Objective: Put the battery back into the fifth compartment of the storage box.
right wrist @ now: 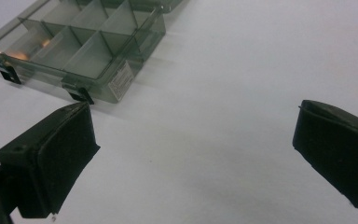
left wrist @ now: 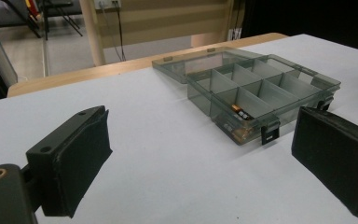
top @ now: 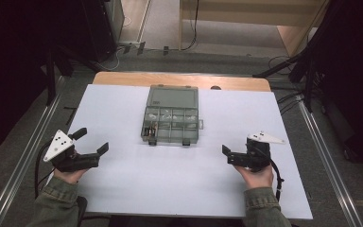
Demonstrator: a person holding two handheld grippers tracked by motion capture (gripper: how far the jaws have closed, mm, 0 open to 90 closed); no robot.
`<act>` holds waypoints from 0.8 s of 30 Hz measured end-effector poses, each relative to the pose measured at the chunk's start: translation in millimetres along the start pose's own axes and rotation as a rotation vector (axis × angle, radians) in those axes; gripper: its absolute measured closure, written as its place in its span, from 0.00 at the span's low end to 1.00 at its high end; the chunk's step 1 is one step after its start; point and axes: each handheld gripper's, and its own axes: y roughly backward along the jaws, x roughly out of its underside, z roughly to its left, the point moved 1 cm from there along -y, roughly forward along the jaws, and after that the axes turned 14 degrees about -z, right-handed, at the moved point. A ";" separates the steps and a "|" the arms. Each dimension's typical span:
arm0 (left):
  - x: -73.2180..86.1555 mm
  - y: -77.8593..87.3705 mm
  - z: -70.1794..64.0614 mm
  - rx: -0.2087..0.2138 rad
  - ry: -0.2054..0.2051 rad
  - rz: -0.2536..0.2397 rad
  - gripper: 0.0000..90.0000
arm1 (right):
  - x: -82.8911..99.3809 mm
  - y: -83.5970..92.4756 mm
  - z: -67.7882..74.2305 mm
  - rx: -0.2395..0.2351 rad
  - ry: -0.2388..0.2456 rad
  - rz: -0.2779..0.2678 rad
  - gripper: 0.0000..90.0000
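A clear grey compartment box (top: 170, 124) lies in the middle of the white table (top: 123, 189), its lid (top: 173, 97) folded back flat. Small orange and black parts (top: 150, 128) sit in its front-left compartment, seen close up (left wrist: 240, 113) in the left gripper view. My left gripper (top: 93, 140) is held above the table's front left, open and empty, facing the box (left wrist: 261, 88) between wide jaws. My right gripper (top: 238, 144) hovers at the front right, open and empty too. In the right gripper view the box (right wrist: 88, 51) is at the upper left, beyond the jaws.
Two black latches (top: 152, 141) stick out from the box's front edge. A wooden strip (top: 179, 79) borders the table's far side. Metal rails (top: 328, 161) run along the floor on both sides, with cables and dark stands beyond.
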 end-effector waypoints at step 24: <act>0.9 0.8 -2.8 0.021 -0.008 0.001 0.05 | 17.8 50.5 -11.0 -0.061 0.040 -0.359 0.04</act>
